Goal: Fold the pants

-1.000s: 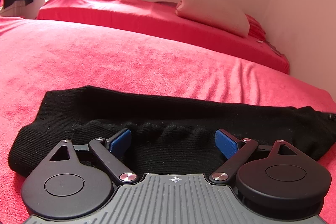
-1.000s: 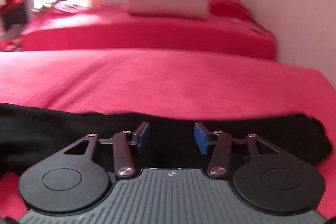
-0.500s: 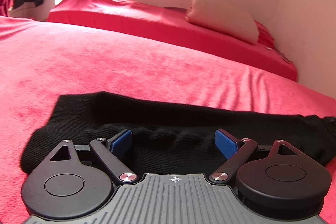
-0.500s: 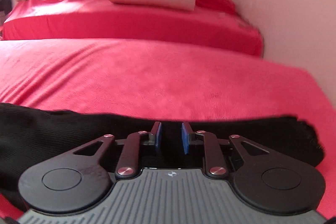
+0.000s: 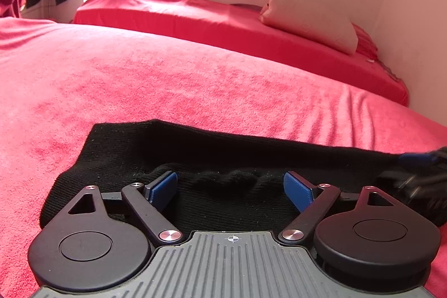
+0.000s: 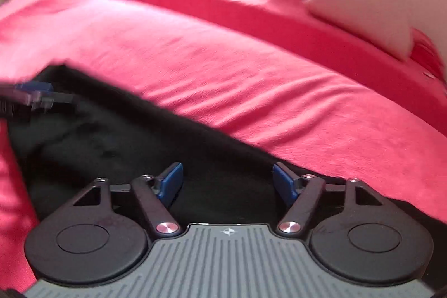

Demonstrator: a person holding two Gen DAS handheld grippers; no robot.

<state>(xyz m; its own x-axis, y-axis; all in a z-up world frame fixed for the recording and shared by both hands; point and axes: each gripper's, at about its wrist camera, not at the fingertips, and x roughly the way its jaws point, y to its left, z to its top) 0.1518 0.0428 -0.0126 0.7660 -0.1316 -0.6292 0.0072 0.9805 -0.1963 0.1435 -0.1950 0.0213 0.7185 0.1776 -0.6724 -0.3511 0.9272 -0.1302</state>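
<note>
- Black knit pants [image 5: 223, 158] lie in a folded band on the red bedcover [image 5: 167, 80]; our left gripper [image 5: 230, 187] hovers wide and empty above their near edge, as it did a second ago.
- From the right wrist, our right gripper [image 6: 227, 180] has just swung along the pants [image 6: 111, 147], its jaws just reopening to wide after narrowing, nothing pinched: we judge a fold released.

Pants [image 5: 229, 152] lie across the near bed [image 5: 167, 80], pillow [image 5: 310, 18] behind
</note>
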